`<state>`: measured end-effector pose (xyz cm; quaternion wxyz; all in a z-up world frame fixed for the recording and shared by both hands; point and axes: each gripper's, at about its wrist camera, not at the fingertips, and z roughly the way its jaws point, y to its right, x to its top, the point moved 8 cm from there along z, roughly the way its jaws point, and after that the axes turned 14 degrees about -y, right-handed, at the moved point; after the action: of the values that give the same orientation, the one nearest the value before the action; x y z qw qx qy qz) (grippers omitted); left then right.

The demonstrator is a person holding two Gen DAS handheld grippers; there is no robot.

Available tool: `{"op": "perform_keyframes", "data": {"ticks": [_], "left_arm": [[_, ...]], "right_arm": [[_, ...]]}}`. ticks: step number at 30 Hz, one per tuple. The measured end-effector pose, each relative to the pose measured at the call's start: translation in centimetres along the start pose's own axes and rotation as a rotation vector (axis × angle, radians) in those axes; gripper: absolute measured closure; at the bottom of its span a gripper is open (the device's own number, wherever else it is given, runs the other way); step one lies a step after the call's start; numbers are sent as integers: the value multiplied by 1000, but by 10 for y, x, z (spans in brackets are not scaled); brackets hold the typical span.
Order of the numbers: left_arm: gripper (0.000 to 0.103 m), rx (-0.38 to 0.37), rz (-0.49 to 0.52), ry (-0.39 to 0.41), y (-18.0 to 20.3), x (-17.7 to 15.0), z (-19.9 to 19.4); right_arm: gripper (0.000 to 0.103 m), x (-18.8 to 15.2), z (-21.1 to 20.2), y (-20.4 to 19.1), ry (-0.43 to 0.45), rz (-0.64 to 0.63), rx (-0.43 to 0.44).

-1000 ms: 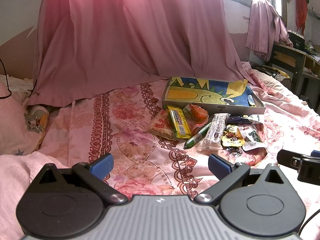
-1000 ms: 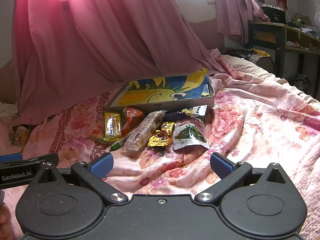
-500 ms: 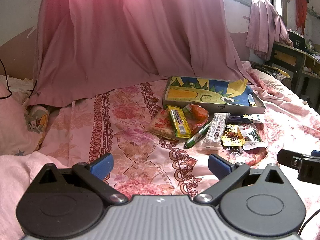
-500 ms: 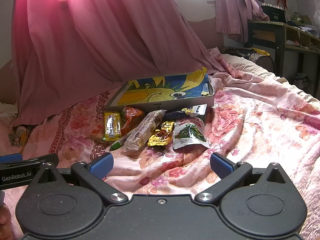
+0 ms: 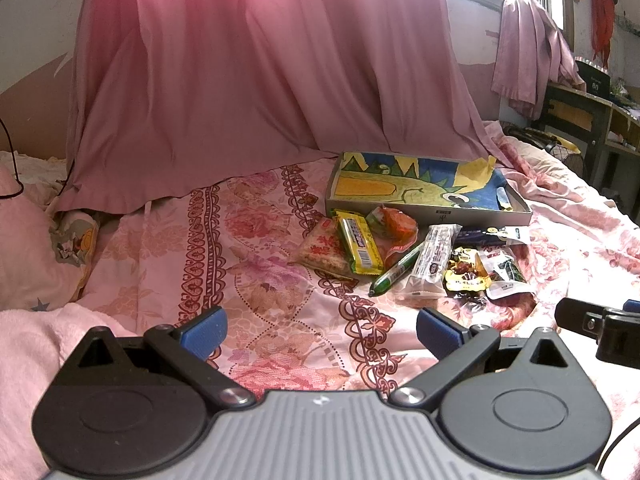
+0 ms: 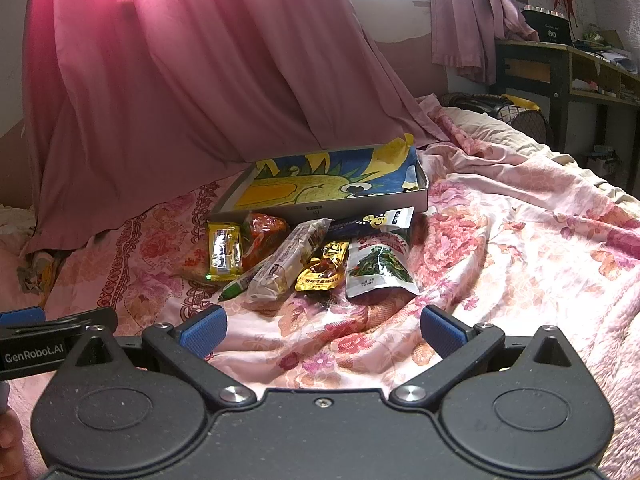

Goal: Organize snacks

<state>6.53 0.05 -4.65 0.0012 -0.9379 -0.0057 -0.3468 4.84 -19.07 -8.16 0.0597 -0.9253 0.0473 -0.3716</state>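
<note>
Snacks lie in a loose heap on the floral pink bedsheet [image 5: 256,240], just in front of a shallow cardboard box [image 6: 360,204] lined with a cartoon dinosaur print. In the heap are a yellow wafer bar [image 5: 358,240], an orange packet [image 6: 264,232], a green sausage stick [image 5: 394,274], a long clear-wrapped bar [image 6: 288,260], a gold packet [image 6: 322,274] and a seaweed pouch [image 6: 378,266]. The left gripper [image 5: 320,328] hovers low over the sheet, near the heap but apart from it, jaws spread wide with nothing between the blue pads [image 5: 204,330]. The right gripper [image 6: 322,328] sits beside it, also gaping wide and empty, its pads clear of the packets. A pink curtain [image 5: 260,80] hangs behind the box.
</note>
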Motion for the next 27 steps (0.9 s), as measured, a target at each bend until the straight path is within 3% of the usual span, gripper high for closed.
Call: {"op": "perform_keyframes", "data": {"ticks": [27], "left_arm": [[0, -17, -48, -41, -14, 12, 10]], "right_arm": [[1, 9, -7, -3, 4, -14, 11]]}}
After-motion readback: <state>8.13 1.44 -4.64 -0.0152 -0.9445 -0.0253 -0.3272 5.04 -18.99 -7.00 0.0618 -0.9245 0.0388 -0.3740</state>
